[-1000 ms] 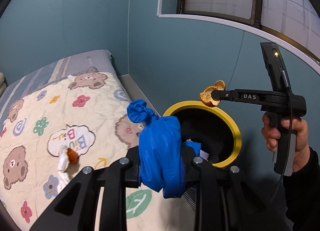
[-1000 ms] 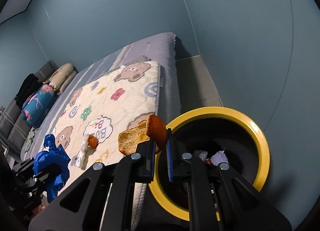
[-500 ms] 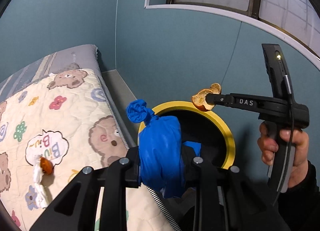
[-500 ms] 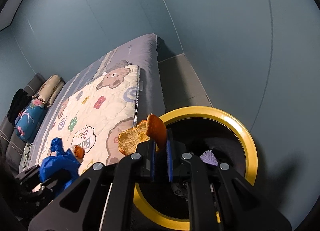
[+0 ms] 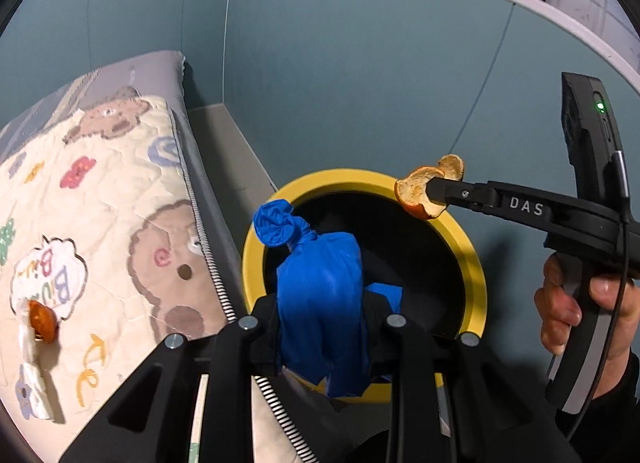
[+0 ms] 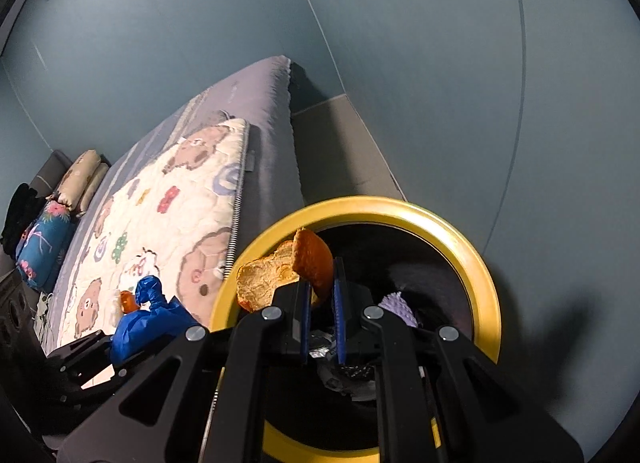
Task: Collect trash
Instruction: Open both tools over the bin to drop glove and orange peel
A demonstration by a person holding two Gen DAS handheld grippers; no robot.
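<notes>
A crumpled blue glove (image 5: 320, 295) sticks up between the fingers of my left gripper (image 5: 320, 327), which is shut on it above the near left edge of the yellow-rimmed bin (image 5: 344, 179). My right gripper (image 6: 320, 295) is shut on an orange peel (image 6: 288, 275) and holds it over the bin's rim (image 6: 400, 207). From the left wrist view the same peel (image 5: 424, 191) hangs at the right gripper's tip (image 5: 434, 187) over the bin's far edge. Inside the dark bin lie a purple scrap (image 6: 396, 303), some foil (image 6: 320, 347) and a blue piece (image 5: 388, 295).
A bed with a bear-print quilt (image 5: 100, 183) runs along the bin's left side. On the quilt lie another orange peel (image 5: 40, 319) and a white tissue (image 5: 32, 383). Pillows (image 6: 52, 231) sit at the far end. A teal wall stands close behind the bin. A hand (image 5: 560, 303) grips the right gripper's handle.
Both grippers have sunk and come closer over the bin, which now looks larger. The bed has slid to the left in both views. Both grips are unchanged.
</notes>
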